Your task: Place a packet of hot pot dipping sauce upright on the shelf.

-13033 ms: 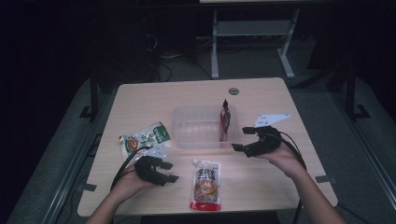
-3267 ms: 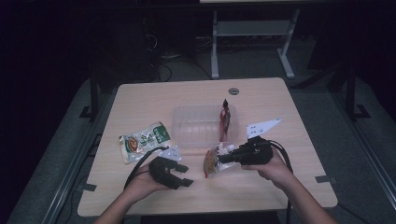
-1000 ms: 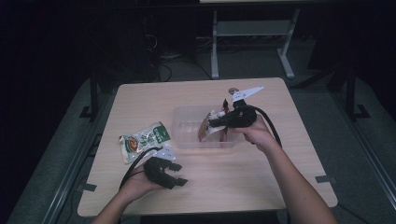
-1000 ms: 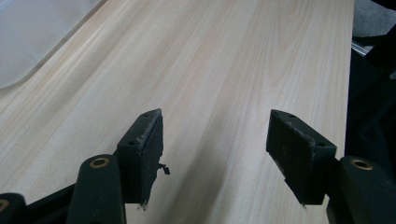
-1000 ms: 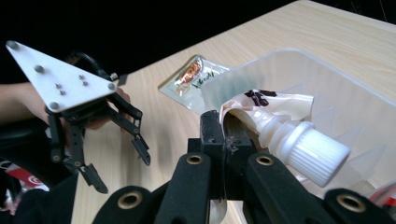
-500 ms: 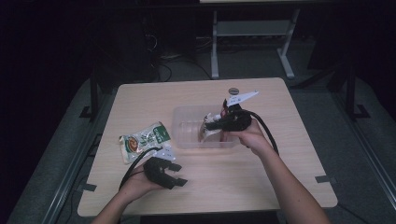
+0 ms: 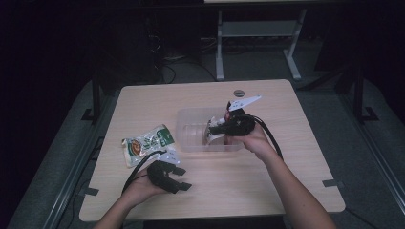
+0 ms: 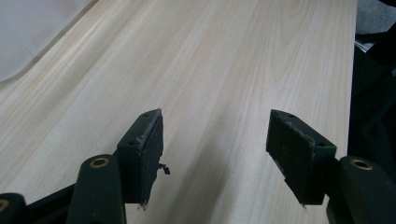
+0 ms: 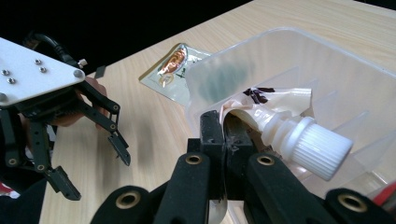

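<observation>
White-capped pouch (image 9: pixel 280 122) in right tool (image 9: pixel 226 140)

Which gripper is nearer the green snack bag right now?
Left. The left gripper sits open on the table just in front of the green snack bag. The right gripper is farther off, over the clear bin, shut on a spouted pouch.

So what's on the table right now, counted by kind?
Spouted pouch: 1
Green snack bag: 1
Red packet: 1
Clear bin: 1
Hand-held grippers, left and right: 2
Total: 6
</observation>
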